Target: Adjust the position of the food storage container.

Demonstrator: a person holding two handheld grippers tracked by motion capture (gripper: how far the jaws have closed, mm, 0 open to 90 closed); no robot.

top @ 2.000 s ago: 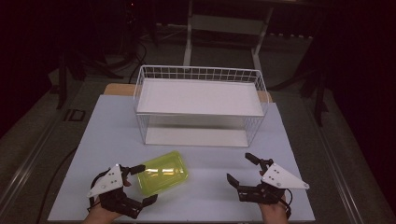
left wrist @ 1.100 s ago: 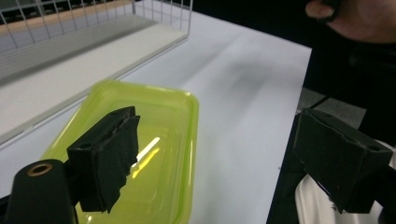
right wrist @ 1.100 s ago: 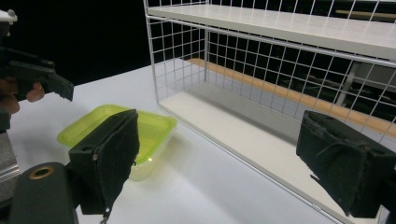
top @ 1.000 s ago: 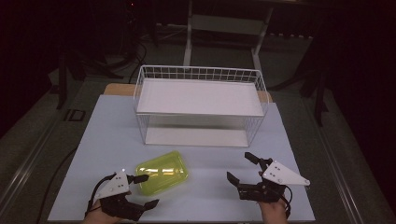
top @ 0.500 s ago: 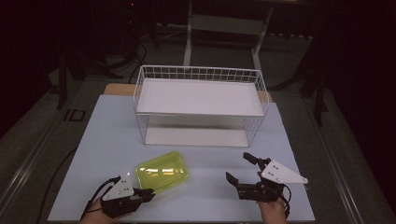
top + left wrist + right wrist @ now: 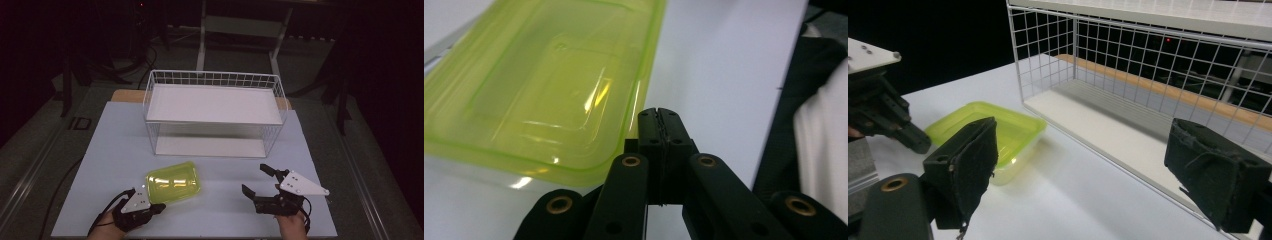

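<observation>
Left tool (image 6: 156, 207), jaws together beside the green box (image 6: 173, 181) near the table's (image 6: 110, 150) front edge, grips nothing; right tool (image 6: 260, 182) waits apart, so the work looks barely begun.

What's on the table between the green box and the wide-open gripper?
Nothing: in the high view only bare white table lies between the green box and the right gripper.

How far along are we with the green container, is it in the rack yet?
Not yet. The green container lies on the table, in front of the wire rack, both shelves bare. The left tongs are shut beside its near rim; whether they pinch it is unclear. The right tongs wait open. Lifting and placing remain.
</observation>
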